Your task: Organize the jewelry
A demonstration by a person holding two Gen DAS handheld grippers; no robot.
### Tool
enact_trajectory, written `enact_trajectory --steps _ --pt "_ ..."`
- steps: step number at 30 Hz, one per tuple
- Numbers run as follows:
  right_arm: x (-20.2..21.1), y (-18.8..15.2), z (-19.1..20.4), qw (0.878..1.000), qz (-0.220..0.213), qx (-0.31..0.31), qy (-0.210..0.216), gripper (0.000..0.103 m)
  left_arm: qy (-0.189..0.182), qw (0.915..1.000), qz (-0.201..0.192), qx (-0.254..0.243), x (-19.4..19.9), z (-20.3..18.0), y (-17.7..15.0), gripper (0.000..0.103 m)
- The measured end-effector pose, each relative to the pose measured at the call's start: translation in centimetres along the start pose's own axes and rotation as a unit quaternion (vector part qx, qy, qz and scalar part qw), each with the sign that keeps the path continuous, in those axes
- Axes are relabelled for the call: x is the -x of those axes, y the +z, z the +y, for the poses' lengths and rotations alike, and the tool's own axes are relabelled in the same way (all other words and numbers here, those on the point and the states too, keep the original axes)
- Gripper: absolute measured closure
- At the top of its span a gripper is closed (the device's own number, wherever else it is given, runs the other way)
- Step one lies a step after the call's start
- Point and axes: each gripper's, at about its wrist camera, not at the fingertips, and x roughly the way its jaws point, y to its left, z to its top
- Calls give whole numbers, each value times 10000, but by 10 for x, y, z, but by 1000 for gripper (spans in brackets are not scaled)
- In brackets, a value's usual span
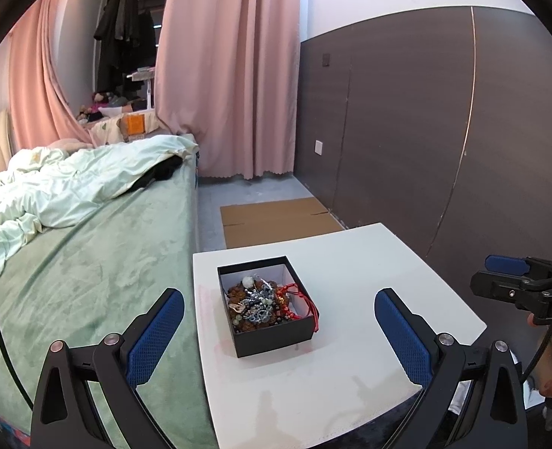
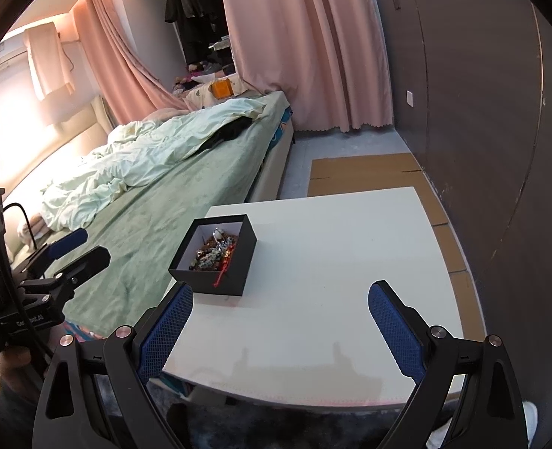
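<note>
My left claw (image 1: 278, 333) is spread wide with nothing between its blue pads, hanging over the near part of the white tabletop (image 1: 369, 262). My right claw (image 2: 279, 327) is just as wide apart and empty, low over the near edge of the same tabletop. Each claw shows at the edge of the other's view, held off to the side. Ahead of both sits a lidless black box (image 1: 272, 331), toward the tabletop's left side, close to the bed (image 1: 89, 280). Inside lies the jewelry (image 1: 261, 305), a tangled heap of beads and silvery pieces. A red cord (image 1: 311, 305) trails over the box's near rim. Flattened cardboard (image 1: 276, 224) lies on the floor beyond, before pink curtains (image 1: 231, 75).
</note>
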Motion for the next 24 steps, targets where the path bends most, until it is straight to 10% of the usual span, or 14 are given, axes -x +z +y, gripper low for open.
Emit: enact_trajectory --steps 24 --pt "2 1 -1 10000 -18 -76 35 8 -68 10000 -29 -19 2 -7 1 1"
